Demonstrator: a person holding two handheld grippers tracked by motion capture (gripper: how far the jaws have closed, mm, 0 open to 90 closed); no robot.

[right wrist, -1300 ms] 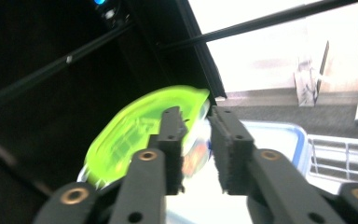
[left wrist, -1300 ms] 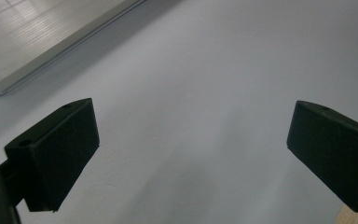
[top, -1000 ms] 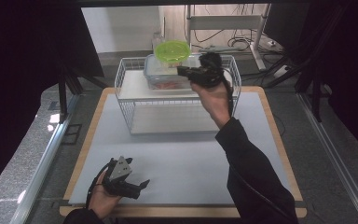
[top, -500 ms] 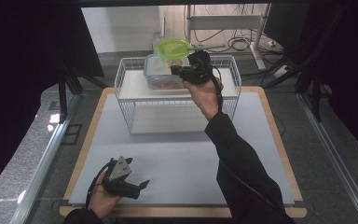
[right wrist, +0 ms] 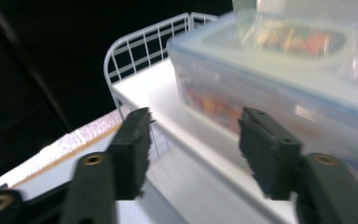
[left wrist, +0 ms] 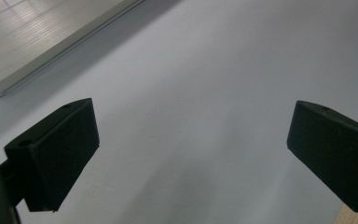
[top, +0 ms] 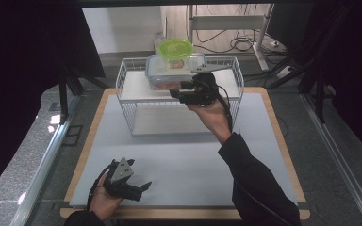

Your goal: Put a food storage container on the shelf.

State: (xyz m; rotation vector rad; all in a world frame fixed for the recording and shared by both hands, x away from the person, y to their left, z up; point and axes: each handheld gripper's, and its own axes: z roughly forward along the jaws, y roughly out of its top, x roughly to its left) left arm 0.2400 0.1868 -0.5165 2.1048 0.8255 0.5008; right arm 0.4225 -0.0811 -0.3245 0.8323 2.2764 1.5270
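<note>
Nearest the person, the left gripper (top: 139,187) is resting low over the pale grey mat (top: 184,160) at the table's front edge, its jaws spread wide with nothing between them (the left gripper view is showing bare mat in the gap). Farther off, the right gripper (top: 176,94) is being held up at the front rim of the white wire basket (top: 127,106), jaws parted and empty. It is pointing at the clear lidded container (top: 169,70), which is sitting on the white shelf (top: 134,87) inside the basket, just beyond the jaw tips. Behind it, a green bowl (top: 175,48) is perching at the container's far edge.
</note>
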